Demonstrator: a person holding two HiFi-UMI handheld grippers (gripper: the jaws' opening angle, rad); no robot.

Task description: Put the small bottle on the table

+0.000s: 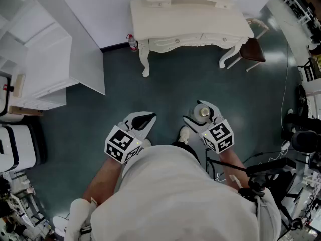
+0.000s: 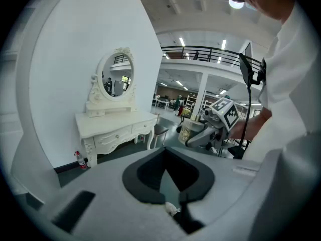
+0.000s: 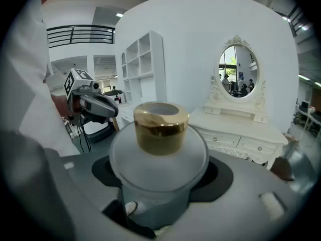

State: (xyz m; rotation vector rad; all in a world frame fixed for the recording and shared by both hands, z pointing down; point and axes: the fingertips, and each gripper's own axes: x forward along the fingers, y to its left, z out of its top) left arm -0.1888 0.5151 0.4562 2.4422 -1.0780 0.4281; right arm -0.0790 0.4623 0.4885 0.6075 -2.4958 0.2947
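The small bottle [image 3: 159, 152], frosted with a gold cap, is not on the counter [image 1: 190, 14]. It sits well short of it, above the dark floor, clamped between the wide-spread jaws of the right tool [image 1: 198, 113]. From the head view only its cap and shoulder show. In the right gripper view the bottle's base is hidden by the tool's grey body, so the exact places where the pads touch it cannot be made out.

The left tool [image 1: 149, 118] hangs beside it at the same distance from the counter. Its tips look drawn together at the far end, and the dark hollow between them is empty.

The counter's back edge is cut off by the top of the head view, and its oval mirror [image 2: 116, 79] appears only in the gripper views. A plastic bottle [image 1: 132, 42] stands on the floor at the counter's left front leg. A stool [image 1: 252, 50] is half tucked under the counter's right end. The person's shirt [image 1: 175, 195] covers both forearms.
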